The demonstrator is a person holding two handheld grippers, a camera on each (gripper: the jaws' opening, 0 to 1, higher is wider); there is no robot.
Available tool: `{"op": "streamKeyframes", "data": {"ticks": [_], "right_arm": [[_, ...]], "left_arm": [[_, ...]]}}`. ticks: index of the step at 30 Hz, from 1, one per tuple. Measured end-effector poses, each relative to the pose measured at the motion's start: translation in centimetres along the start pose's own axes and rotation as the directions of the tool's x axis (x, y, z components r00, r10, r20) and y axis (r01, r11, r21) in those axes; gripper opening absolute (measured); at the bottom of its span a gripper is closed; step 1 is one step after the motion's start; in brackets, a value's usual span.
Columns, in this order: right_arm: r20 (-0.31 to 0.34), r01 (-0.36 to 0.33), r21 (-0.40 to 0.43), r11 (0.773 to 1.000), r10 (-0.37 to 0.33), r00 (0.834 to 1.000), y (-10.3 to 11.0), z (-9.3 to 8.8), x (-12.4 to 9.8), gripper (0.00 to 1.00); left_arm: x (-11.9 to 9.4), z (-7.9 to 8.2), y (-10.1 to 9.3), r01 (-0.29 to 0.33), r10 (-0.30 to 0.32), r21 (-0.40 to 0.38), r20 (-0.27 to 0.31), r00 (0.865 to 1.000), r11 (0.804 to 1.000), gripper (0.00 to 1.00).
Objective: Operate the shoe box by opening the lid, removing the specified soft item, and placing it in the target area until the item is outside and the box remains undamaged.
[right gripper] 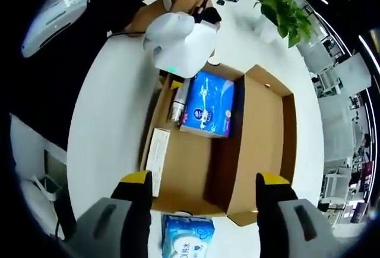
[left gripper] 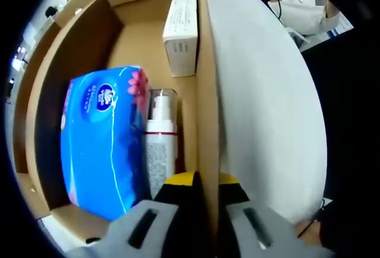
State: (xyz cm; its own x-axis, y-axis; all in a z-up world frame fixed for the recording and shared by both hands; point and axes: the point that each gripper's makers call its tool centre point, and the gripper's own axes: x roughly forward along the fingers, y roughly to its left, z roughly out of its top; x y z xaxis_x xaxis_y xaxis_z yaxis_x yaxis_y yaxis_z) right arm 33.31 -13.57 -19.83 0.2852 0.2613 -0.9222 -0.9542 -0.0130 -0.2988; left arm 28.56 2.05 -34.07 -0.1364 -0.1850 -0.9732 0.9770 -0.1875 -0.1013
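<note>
An open cardboard shoe box (right gripper: 196, 169) lies on a white table, its lid (right gripper: 267, 133) folded out flat beside it. Inside are a blue soft tissue pack (left gripper: 104, 142) (right gripper: 209, 103), a white pump bottle (left gripper: 160, 148) (right gripper: 178, 102) and a small white carton (left gripper: 181, 29) (right gripper: 157, 151). My left gripper (left gripper: 205, 183) is shut on the box's side wall (left gripper: 208, 91), one jaw inside and one outside; in the right gripper view the left gripper (right gripper: 178, 47) is held by a hand. My right gripper (right gripper: 205, 201) hovers open above the box's near end.
A second blue pack (right gripper: 187, 237) lies on the table (right gripper: 113, 121) outside the box, below my right jaws. A potted plant (right gripper: 285, 8) stands at the far table edge. A seated person (left gripper: 309, 11) is beyond the table. Office furniture surrounds it.
</note>
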Motion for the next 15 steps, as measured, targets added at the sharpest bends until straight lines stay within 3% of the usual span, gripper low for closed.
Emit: {"op": "streamKeyframes", "data": {"ticks": [15], "right_arm": [[-0.018,-0.113,0.001,0.994,0.113,0.993,2.5,-0.2,3.0,0.67]], "left_arm": [[0.0,0.1,0.0,-0.003,0.003,0.000,-0.002,1.000,1.000,0.05]]}}
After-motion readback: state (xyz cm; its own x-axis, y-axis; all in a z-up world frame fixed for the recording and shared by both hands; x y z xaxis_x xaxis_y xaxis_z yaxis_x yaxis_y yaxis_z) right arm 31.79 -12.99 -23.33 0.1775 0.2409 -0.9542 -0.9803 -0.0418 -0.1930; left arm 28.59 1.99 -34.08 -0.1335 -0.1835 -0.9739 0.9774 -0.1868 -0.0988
